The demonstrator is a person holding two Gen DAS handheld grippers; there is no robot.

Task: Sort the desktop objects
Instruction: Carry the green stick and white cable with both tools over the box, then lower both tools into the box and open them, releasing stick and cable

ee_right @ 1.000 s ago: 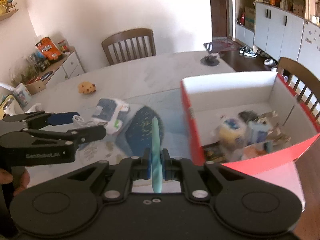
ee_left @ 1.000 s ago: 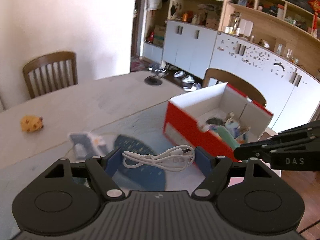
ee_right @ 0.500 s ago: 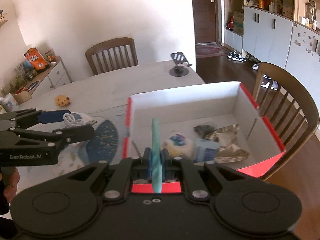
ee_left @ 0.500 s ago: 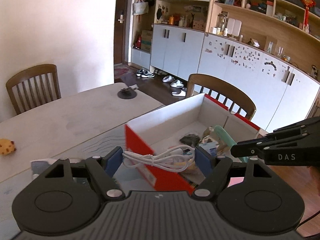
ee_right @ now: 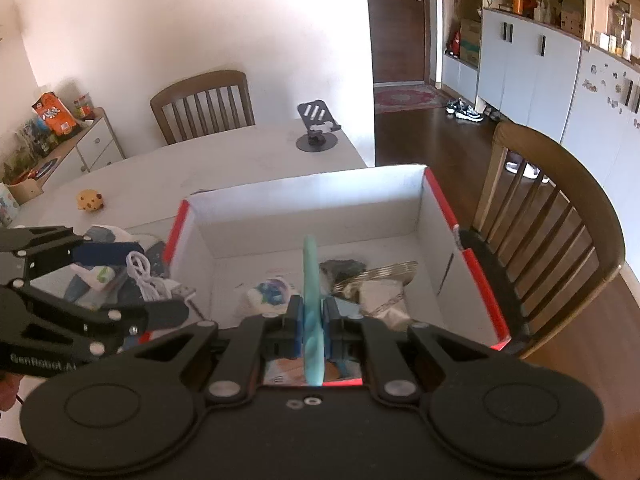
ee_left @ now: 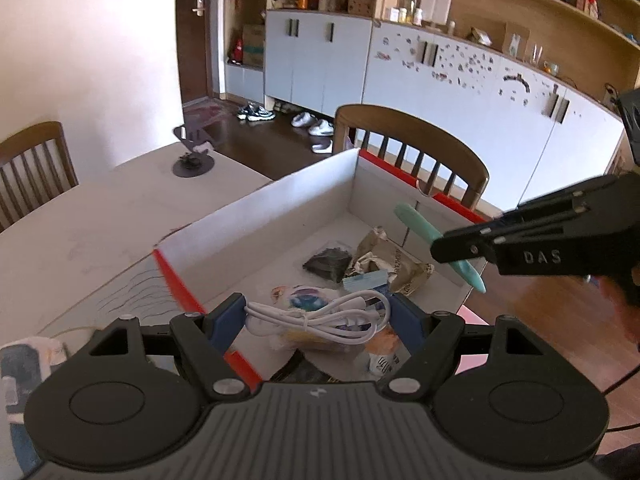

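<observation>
Currently left gripper [ee_left: 318, 316] clamps the coiled white USB cable [ee_left: 320, 318] over the red-and-white box [ee_left: 280, 200]: light, floppy, grip mid-bundle. Right gripper [ee_right: 312, 320] pinches the stiff teal stick [ee_right: 311, 280] above it.

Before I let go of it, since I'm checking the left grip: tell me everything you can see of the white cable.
The white cable is a thin, smooth, plastic-looking lead coiled into a flat bundle, its plug ends poking out to one side. It lies crosswise between the blue pads of the left gripper, pinched at both ends of the bundle, above the near end of the red and white box.
</observation>
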